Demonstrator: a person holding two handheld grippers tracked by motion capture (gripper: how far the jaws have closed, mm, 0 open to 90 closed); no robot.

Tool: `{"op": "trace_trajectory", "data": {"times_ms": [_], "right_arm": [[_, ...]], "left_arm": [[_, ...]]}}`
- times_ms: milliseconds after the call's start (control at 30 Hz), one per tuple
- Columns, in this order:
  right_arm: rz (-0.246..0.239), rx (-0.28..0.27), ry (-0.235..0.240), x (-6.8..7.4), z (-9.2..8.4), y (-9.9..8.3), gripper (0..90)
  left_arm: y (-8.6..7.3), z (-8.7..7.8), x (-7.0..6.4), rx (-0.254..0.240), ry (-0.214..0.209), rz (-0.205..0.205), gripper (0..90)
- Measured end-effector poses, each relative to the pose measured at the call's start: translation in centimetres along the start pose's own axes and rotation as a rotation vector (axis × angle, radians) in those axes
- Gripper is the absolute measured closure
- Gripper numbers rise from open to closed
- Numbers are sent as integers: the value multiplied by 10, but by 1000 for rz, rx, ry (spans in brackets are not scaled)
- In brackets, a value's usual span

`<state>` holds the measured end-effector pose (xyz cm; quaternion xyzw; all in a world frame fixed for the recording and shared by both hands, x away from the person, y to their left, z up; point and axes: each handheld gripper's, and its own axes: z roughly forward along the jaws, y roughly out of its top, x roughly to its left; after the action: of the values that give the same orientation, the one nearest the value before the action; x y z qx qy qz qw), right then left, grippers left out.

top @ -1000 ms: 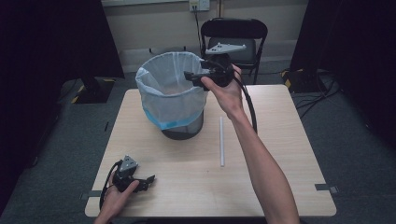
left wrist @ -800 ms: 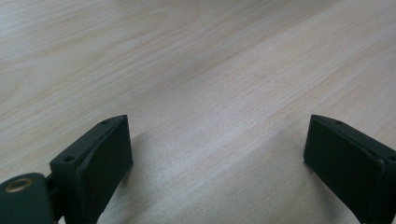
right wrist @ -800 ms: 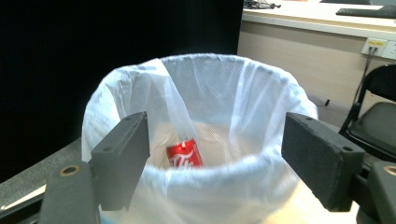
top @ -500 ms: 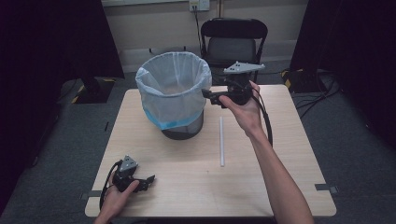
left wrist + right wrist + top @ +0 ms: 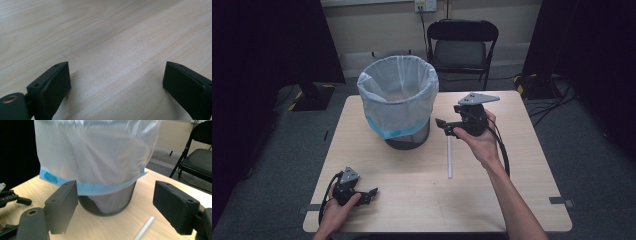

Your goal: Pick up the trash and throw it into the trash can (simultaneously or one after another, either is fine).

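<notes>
A black mesh bin (image 5: 398, 100) with a white liner and a blue band stands at the table's back left of centre. A thin white tube (image 5: 450, 160) lies flat on the wood to its right. My right gripper (image 5: 443, 125) hovers beside the bin, over the tube's far end, jaws pointing left at the bin. They have just been opening further and stand open with nothing between them. In the right gripper view, that gripper (image 5: 115, 205) frames the bin (image 5: 100, 157), with the tube (image 5: 145, 227) low down. My left gripper (image 5: 369, 194) rests open near the front left edge.
The wooden table (image 5: 412, 200) stands on grey carpet. A black folding chair (image 5: 462, 45) is behind the far edge, and cables lie on the floor at the right. In the left gripper view, the open left gripper (image 5: 115, 82) faces bare wood (image 5: 100, 37).
My right gripper has come away from above the bin's rim, moving right, down and nearer the person, to hover beside the bin. The left gripper has stayed put.
</notes>
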<state>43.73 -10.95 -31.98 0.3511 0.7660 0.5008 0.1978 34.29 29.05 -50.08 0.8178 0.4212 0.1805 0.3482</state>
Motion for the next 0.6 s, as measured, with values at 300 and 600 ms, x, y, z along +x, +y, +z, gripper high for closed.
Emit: {"op": "trace_trajectory", "data": {"times_ms": [300, 600], "right_arm": [[13, 60, -25, 0, 6, -38, 210], [51, 92, -25, 1, 10, -77, 253]], "left_arm": [[0, 0, 0, -2, -1, 0, 74], [0, 0, 0, -3, -1, -1, 73]]}}
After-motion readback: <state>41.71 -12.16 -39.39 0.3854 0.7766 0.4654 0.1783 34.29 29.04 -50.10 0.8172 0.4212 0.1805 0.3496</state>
